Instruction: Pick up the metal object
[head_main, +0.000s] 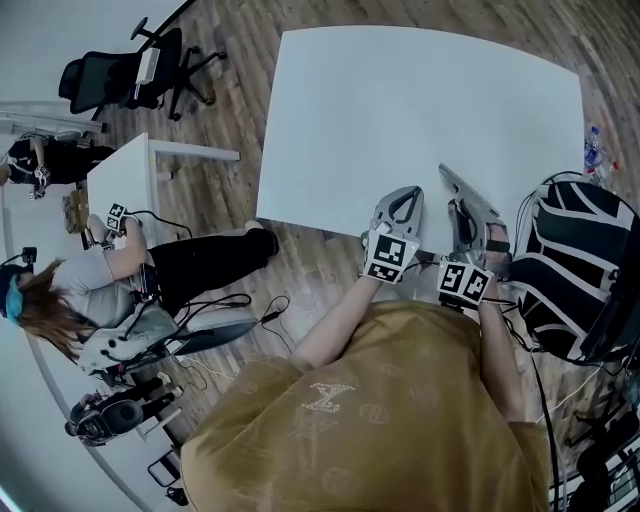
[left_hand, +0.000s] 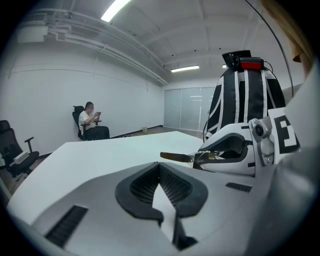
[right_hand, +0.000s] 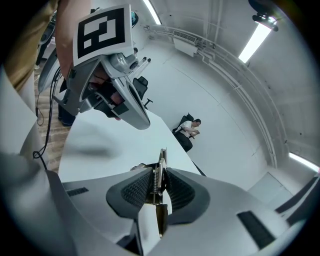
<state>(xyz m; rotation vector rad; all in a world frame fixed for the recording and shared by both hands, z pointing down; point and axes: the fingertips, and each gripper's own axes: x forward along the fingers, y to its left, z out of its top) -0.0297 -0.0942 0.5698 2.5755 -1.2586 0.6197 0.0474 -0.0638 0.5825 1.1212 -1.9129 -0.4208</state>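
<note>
Where printed at all, shows only patterns: black-and-white square markers on the cube (head_main: 391, 256) of the left tool (left_hand: 160, 172) and on its twin on the right tool (right_hand: 159, 186), plus a pale emblem (head_main: 325, 397) on the mustard shirt (head_main: 400, 440) at lower centre of the head view, too small to read.

Grips the metal object (right_hand: 161, 162) in the right tool, pads pressed on either side of its thin edge, a coil spring showing between them. Carries it just right of centre in the head view, over the near edge of the white counter (head_main: 400, 110), dark tip jutting toward the upper left. Shows a soft shadow (right_hand: 87, 149) on the counter at left of the right gripper view.

Holds the left tool closed, pads meeting at the tips with nothing between, just beside the right one.

Stands on a brown wood-plank floor (head_main: 220, 190). Around the counter: a black-and-white striped backpack (head_main: 575, 270) at the right edge, a black office chair (head_main: 125, 70) at upper left, a second white desk (head_main: 125, 175) at left, a person (head_main: 90, 280) seated beside it among cables. Farther off, in the left gripper view, another seated person (left_hand: 90, 122) against a white wall, under strip lights (left_hand: 185, 68) on a white ceiling.
</note>
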